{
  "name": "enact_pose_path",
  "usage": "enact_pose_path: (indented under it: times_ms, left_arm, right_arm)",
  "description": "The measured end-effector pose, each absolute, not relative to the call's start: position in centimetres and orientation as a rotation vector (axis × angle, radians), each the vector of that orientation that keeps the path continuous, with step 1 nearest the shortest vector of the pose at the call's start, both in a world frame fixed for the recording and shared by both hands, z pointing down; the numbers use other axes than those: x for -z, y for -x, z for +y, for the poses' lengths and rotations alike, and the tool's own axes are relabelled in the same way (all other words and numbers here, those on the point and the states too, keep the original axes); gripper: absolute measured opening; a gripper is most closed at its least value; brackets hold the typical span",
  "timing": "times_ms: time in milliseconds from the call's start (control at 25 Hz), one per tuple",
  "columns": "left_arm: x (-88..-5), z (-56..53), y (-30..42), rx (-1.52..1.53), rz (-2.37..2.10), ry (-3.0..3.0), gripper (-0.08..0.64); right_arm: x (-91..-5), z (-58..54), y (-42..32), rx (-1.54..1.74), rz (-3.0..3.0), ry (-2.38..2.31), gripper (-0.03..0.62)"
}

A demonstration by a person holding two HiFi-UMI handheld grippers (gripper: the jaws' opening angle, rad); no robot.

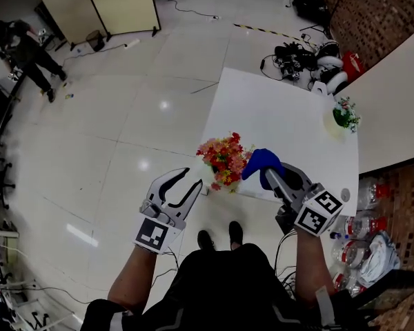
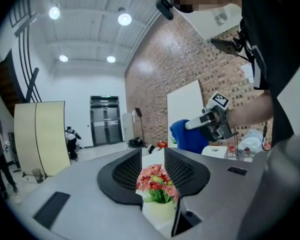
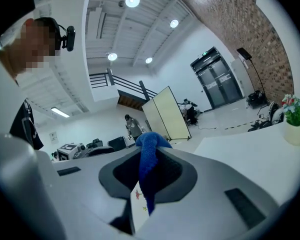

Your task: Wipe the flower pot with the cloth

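Observation:
A cream flower pot [image 1: 225,178] full of red and orange flowers [image 1: 223,154] stands at the near left corner of the white table [image 1: 283,126]. My left gripper [image 1: 191,178] is open just to the pot's left. In the left gripper view the pot [image 2: 160,211] and its flowers [image 2: 154,181] lie between the open jaws of that gripper [image 2: 153,156]. My right gripper [image 1: 268,168] is shut on a blue cloth [image 1: 261,160], held just right of the flowers. The cloth [image 3: 149,166] hangs from the right gripper [image 3: 149,159].
A second small pot with a green plant [image 1: 343,116] stands at the table's far right edge. Cables and gear [image 1: 307,59] lie on the floor beyond the table. Water bottles [image 1: 362,216] sit at the right. A person [image 1: 24,50] stands far left by a folding screen [image 1: 96,5].

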State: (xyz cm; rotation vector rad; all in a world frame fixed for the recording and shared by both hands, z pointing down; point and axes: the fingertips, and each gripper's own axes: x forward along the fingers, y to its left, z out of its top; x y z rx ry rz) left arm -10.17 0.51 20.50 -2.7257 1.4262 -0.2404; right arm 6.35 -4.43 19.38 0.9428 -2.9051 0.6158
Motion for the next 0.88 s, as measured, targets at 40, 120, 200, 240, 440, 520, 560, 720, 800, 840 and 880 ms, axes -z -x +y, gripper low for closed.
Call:
enact_pose_path:
  times_ms: [40, 120, 200, 240, 440, 520, 560, 720, 800, 840, 880]
  left_arm:
    - [-19.9, 0.4, 10.7, 0.213, 1.467, 2.722, 0.146]
    - [-18.8, 0.1, 11.8, 0.141, 1.56, 2.716, 0.107]
    - [-17.9, 0.3, 12.5, 0.081, 1.6, 2.712, 0.005]
    - [-17.7, 0.5, 12.6, 0.075, 1.601, 2.708, 0.004]
    - [-17.1, 2.2, 12.9, 0.075, 1.586, 2.709, 0.003]
    - [-16.6, 2.7, 13.3, 0.044, 1.617, 2.716, 0.003]
    - [-16.4, 2.9, 13.5, 0.023, 1.63, 2.72, 0.003]
    - [-15.9, 3.5, 14.0, -0.065, 1.66, 2.746, 0.003]
    - [-16.1, 3.8, 14.0, -0.081, 1.656, 2.764, 0.003]
    - [-16.3, 4.0, 14.0, -0.073, 1.652, 2.767, 0.003]
    - [-16.5, 4.0, 14.1, -0.06, 1.648, 2.766, 0.003]
  right_arm:
    - [-18.7, -4.3, -6.2, -0.608, -2.913, -0.953, 0.038]
    - [-17.4, -4.0, -5.8, -0.586, -2.927, -0.968, 0.038]
    - [-16.6, -3.6, -5.6, -0.556, -2.932, -0.974, 0.038]
    - [-16.3, -3.3, -5.5, -0.542, -2.932, -0.98, 0.038]
    - [-14.8, -2.3, -5.6, -0.527, -2.948, -1.049, 0.038]
    - [-14.3, -1.8, -5.5, -0.513, -2.943, -1.07, 0.038]
    - [-14.2, -1.6, -5.4, -0.5, -2.936, -1.078, 0.038]
    - [-13.9, -0.7, -5.2, -0.476, -2.919, -1.11, 0.038]
    - [-13.9, 0.0, -5.5, -0.478, -2.911, -1.139, 0.038]
    - [-13.9, 0.4, -5.8, -0.475, -2.906, -1.155, 0.038]
    - [-14.0, 0.9, -6.0, -0.47, -2.9, -1.17, 0.038]
